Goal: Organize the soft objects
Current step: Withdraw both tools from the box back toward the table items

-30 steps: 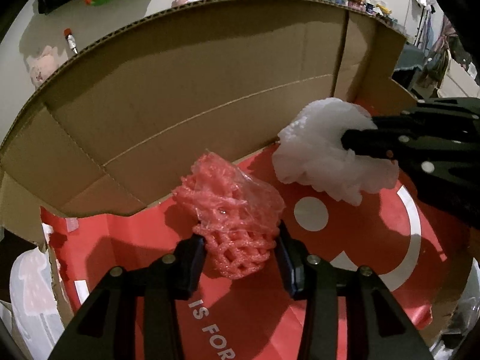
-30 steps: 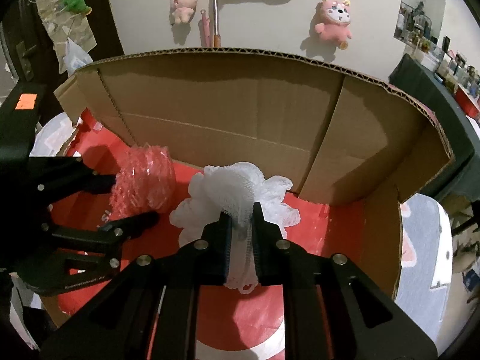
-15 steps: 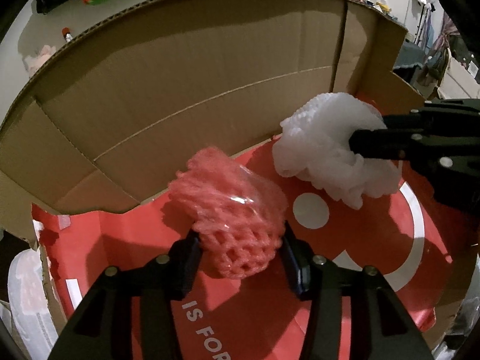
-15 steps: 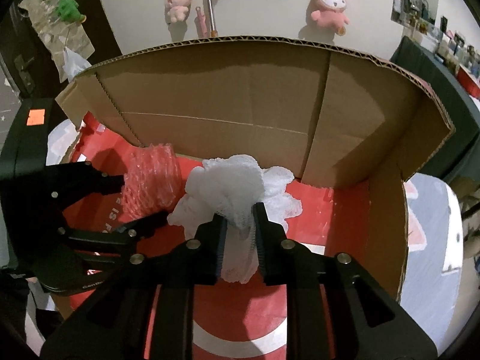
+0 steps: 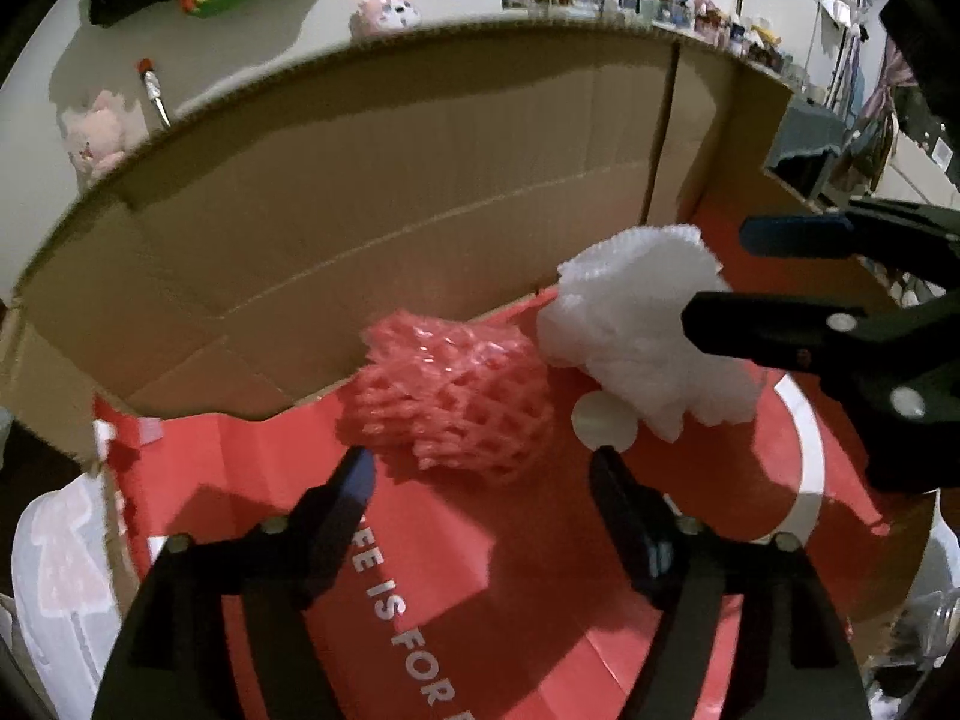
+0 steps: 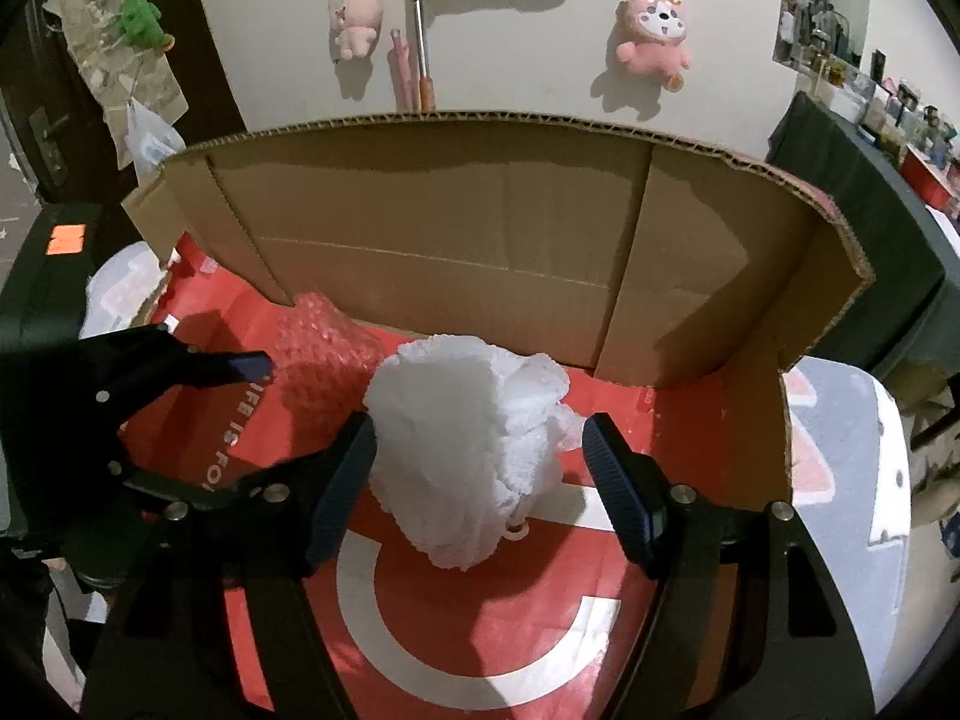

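Note:
A pink foam net (image 5: 456, 396) lies on the red printed floor of an open cardboard box (image 5: 420, 192). My left gripper (image 5: 486, 474) is open just in front of it, apart from it. A white foam net bundle (image 6: 474, 450) lies beside the pink one (image 6: 324, 372), on its right. My right gripper (image 6: 480, 450) is open, with a finger on each side of the white bundle (image 5: 648, 336). The right gripper also shows at the right of the left wrist view (image 5: 720, 276).
The box's tall back wall (image 6: 480, 228) and right flap (image 6: 750, 276) close off the far side. The red floor (image 6: 480, 630) with a white ring extends toward me. Plush toys (image 6: 654, 36) and a brush hang on the wall behind. A white mat (image 6: 852, 432) lies outside at right.
Both grippers have opened and let go: the pink net and the white bundle now lie free on the box floor. Both grippers have drawn back slightly.

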Demonstrator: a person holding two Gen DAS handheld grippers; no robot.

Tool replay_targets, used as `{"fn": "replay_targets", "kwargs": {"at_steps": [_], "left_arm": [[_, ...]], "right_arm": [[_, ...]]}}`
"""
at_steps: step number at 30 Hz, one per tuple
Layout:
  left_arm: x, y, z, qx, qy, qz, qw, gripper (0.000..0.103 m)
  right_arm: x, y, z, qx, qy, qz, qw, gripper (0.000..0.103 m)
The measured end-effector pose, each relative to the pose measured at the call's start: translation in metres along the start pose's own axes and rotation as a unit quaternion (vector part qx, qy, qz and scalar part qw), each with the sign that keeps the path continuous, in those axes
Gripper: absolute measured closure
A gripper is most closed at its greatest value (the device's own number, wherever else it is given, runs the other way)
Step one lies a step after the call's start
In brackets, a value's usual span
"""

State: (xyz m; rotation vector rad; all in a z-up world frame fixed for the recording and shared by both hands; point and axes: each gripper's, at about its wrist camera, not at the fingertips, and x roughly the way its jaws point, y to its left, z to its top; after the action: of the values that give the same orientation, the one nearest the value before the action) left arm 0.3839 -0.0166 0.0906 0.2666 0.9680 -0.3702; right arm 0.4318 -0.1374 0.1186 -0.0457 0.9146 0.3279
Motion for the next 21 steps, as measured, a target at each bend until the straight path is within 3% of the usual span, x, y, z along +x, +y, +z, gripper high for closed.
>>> {"fn": "replay_targets", "kwargs": {"at_steps": [6, 10, 14, 21], "left_arm": [[-0.037, -0.001, -0.008, -0.026, -0.029, -0.013, 0.9991, 0.017], [-0.068, -0.001, -0.018, -0.038, -0.069, -0.011, 0.9968, 0.007], [-0.112, -0.018, -0.036, -0.048, -0.113, -0.016, 0.9923, 0.001], [-0.181, -0.030, -0.067, -0.057, -0.189, -0.007, 0.9804, 0.000]], "right_arm": [[-0.026, 0.003, -0.003, 0.003, -0.019, 0.003, 1.000, 0.032], [-0.058, 0.008, -0.009, 0.002, -0.043, 0.003, 0.999, 0.022], [-0.098, 0.014, -0.020, 0.001, -0.073, 0.003, 0.997, 0.022], [-0.174, 0.023, -0.056, 0.008, -0.141, -0.008, 0.990, 0.022]]}}
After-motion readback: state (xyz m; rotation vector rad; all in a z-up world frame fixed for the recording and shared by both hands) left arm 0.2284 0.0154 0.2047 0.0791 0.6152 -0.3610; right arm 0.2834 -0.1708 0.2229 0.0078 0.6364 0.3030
